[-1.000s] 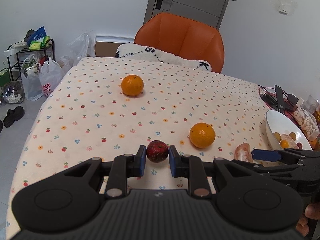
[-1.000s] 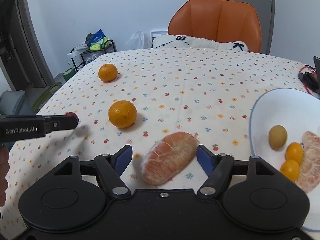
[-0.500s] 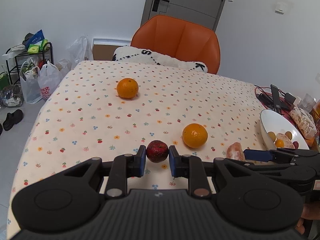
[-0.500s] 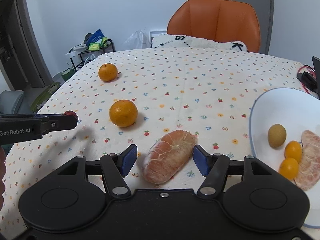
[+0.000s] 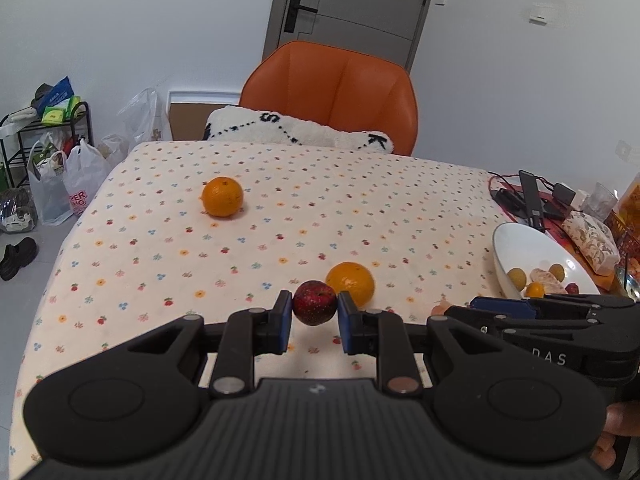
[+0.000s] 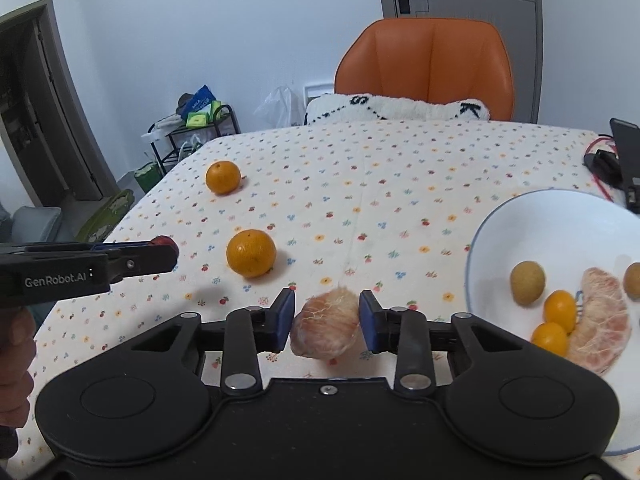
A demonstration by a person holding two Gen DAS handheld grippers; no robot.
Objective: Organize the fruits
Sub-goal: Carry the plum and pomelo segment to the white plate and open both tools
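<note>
My left gripper [image 5: 314, 322] is shut on a small dark red fruit [image 5: 315, 302], held above the flowered tablecloth. My right gripper [image 6: 326, 322] is shut on a peeled pomelo segment [image 6: 325, 329], lifted just off the cloth. From the right wrist the left gripper [image 6: 160, 254] shows at the left, with the red fruit [image 6: 163, 240] peeking out. Two oranges lie on the table, one near [image 5: 351, 283] [image 6: 251, 253] and one far [image 5: 222, 196] [image 6: 223, 177]. A white bowl [image 6: 532, 216] [image 5: 516, 240] at the right holds several small fruits and a pomelo segment [image 6: 602, 312].
An orange chair [image 5: 340, 92] with a white cushion [image 5: 296, 130] stands at the table's far edge. Cables, a phone and snack bags [image 5: 536, 200] lie beyond the bowl. Left of the table are a rack and plastic bags [image 5: 52, 184] on the floor.
My right gripper has closed from wide open onto the pomelo segment and raised it. My left gripper has lifted and drawn back a little with the red fruit still held.
</note>
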